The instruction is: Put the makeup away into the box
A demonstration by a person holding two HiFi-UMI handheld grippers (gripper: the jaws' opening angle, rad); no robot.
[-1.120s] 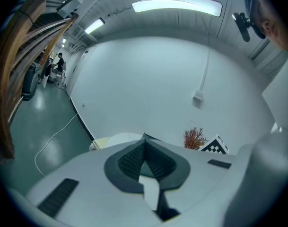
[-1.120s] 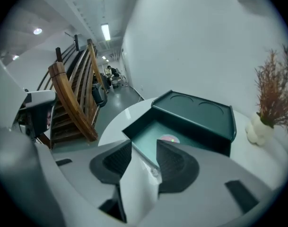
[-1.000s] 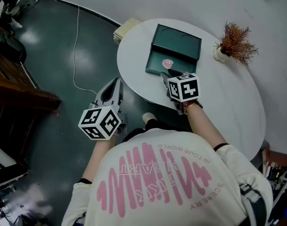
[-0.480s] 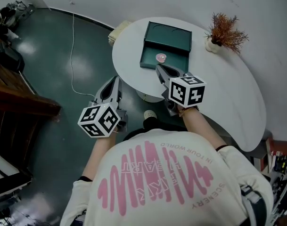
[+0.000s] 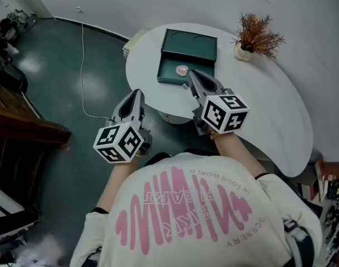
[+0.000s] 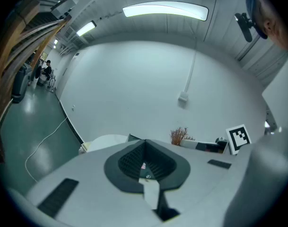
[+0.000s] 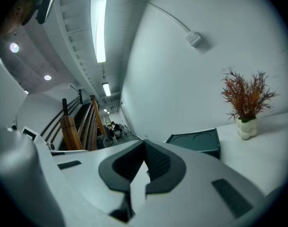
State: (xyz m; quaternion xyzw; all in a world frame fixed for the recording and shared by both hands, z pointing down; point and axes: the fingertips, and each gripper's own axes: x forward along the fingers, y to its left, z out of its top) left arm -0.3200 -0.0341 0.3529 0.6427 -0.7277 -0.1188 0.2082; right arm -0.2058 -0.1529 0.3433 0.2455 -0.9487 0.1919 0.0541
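The dark green box (image 5: 187,58) lies open at the far left of the white round table (image 5: 269,110); a small round pink makeup item (image 5: 182,69) rests inside its lower half. My right gripper (image 5: 191,74) hovers just right of that item, above the box's near edge, shut with nothing between its fingers. Along its jaws (image 7: 144,144) the right gripper view shows the box (image 7: 196,140) ahead. My left gripper (image 5: 137,93) hangs off the table's left edge over the floor, jaws together and empty (image 6: 144,141), with a sliver of the box (image 6: 134,137) beyond.
A dried rust-coloured plant in a white pot (image 5: 251,38) stands at the table's far side, right of the box. A cream object (image 5: 133,38) sits by the table's far left edge. A white cable (image 5: 83,65) trails over the dark green floor. Wooden stairs (image 5: 13,115) stand at left.
My right gripper has risen off the box area and tipped up toward level, jaws closed. The pink item stays lying in the box. My left gripper drifted slightly.
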